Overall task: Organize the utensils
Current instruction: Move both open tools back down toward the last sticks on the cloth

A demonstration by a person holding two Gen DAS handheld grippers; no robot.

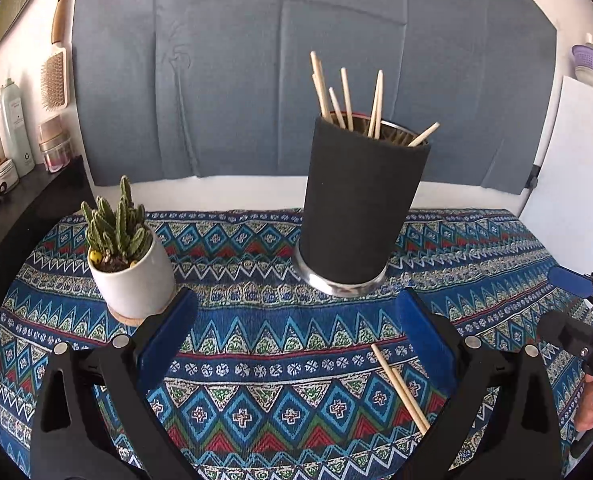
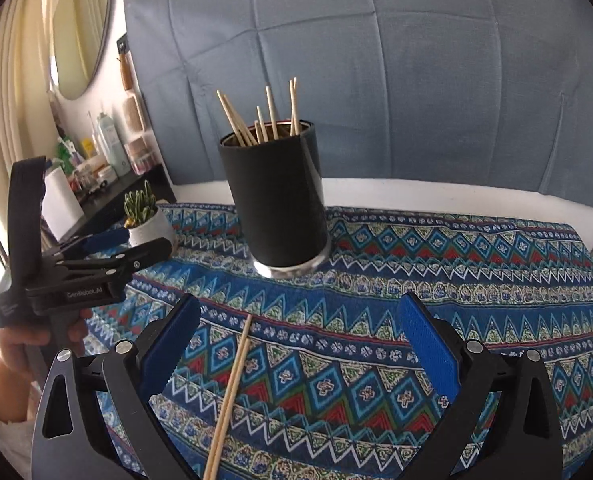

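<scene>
Both the left gripper (image 1: 296,328) and right gripper (image 2: 298,332) gape wide, empty; the thin wooden chopsticks (image 2: 232,392) lying between the right's fingers may roll aside on the patterned blue cloth (image 2: 456,264).

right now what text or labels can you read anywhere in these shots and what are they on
"GenRoboLAI", as far as it can be made out: white lettering on the black body of the left gripper, seen from the right wrist view.
Small print on the pale bottle on the side shelf: too blurred to read.
Labels on the other shelf bottles and jars: too small to read.
Nothing else legible.
</scene>
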